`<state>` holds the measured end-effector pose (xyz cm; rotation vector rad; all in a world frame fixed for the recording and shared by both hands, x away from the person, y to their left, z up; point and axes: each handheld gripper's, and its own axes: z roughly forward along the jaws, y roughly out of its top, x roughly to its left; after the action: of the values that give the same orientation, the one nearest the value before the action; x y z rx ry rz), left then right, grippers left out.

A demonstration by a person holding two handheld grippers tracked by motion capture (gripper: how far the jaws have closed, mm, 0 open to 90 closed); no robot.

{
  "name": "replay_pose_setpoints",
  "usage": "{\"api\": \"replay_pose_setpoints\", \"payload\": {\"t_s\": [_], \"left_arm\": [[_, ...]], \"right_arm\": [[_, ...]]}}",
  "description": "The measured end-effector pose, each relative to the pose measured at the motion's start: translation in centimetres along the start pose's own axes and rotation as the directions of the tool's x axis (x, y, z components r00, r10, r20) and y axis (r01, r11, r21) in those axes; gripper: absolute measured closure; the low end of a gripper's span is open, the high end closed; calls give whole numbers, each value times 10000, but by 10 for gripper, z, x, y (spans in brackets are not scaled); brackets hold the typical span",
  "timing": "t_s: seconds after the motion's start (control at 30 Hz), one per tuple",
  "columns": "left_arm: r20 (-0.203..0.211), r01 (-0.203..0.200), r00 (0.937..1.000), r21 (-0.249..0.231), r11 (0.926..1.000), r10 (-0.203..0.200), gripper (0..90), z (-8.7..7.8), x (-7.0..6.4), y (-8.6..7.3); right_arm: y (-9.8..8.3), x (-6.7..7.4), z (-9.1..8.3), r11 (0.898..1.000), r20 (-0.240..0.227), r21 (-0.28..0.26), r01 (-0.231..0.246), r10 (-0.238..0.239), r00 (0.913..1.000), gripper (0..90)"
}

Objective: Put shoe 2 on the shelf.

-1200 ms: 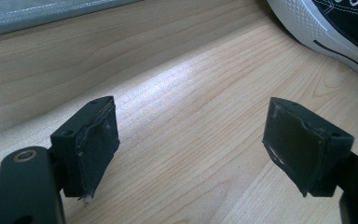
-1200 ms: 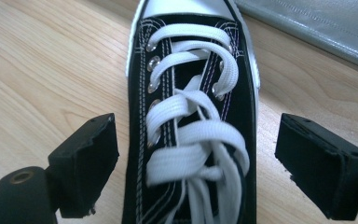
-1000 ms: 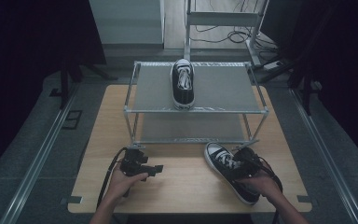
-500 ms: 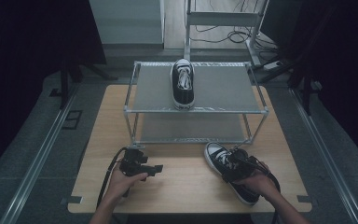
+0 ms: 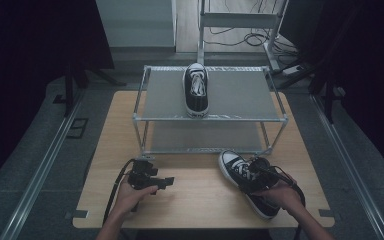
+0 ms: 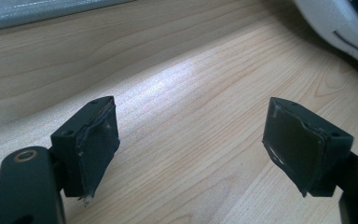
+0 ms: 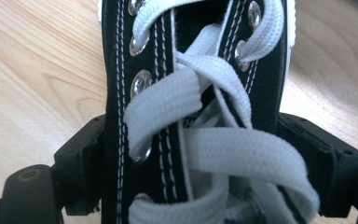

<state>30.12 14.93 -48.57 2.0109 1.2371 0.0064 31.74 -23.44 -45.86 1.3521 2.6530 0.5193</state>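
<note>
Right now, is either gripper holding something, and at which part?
The right gripper has its jaws on both sides of the sneaker at the laced upper; they have just been closing. The left gripper holds nothing.

A second black sneaker (image 5: 196,90) with white laces is sitting on the top shelf of a grey metal rack (image 5: 240,95), toe pointing toward the far edge, heel resting at the shelf's near edge, left of its middle. The rack is standing at the far edge of the wooden tabletop (image 5: 195,200). Beyond it, cables (image 5: 250,35) are lying across the floor.
</note>
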Motion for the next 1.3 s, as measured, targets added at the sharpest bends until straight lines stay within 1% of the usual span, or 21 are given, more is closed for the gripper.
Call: {"api": "replay_pose_setpoints", "payload": {"t_s": [0.13,0.3,0.33,0.47,0.5,0.6,0.67,0.83,0.9,0.97,1.13,1.3], "left_arm": [[10,-8,10000,-34,10000,8,183,-1,0,0],[17,26,10000,-36,10000,-26,183,-1,0,0],[24,27,10000,-37,10000,-27,183,-1,0,0],[30,36,10000,-30,10000,-35,183,-1,0,0],[38,46,10000,-29,10000,-46,183,-1,0,0],[-10,129,9999,-46,9999,-129,182,0,1,-1],[-12,208,9998,-59,9998,-208,182,-1,2,-1],[17,284,9996,-92,9996,-284,182,-1,3,-1],[10,267,9996,-87,9996,-266,182,-1,3,-1],[37,277,9996,-87,9996,-277,182,0,3,-1],[59,285,9996,-56,9996,-285,183,0,3,-1],[80,255,9996,-52,9997,-255,183,0,3,-1]], "right_arm": [[2,1,-14,9992,-236,-400,48,-57,9997,162],[7,2,-35,9966,-314,-819,51,-77,9995,164],[8,3,-37,9964,-336,-848,28,-57,9994,164],[13,4,-54,9932,-550,-1161,-1,-63,9985,165],[14,4,-58,9925,-565,-1220,71,-141,9983,165],[17,5,-66,9904,-682,-1371,186,-282,9973,165],[20,6,-71,9885,-874,-1509,132,-267,9958,165],[25,8,-82,9842,-1034,-1771,87,-274,9943,165],[28,9,-87,9825,-1048,-1863,24,-224,9942,165],[31,10,-91,9799,-987,-1992,60,-261,9948,165],[37,14,-101,9762,-1035,-2169,54,-285,9942,164],[45,14,-116,9703,-1055,-2419,-35,-227,9942,164]]}}
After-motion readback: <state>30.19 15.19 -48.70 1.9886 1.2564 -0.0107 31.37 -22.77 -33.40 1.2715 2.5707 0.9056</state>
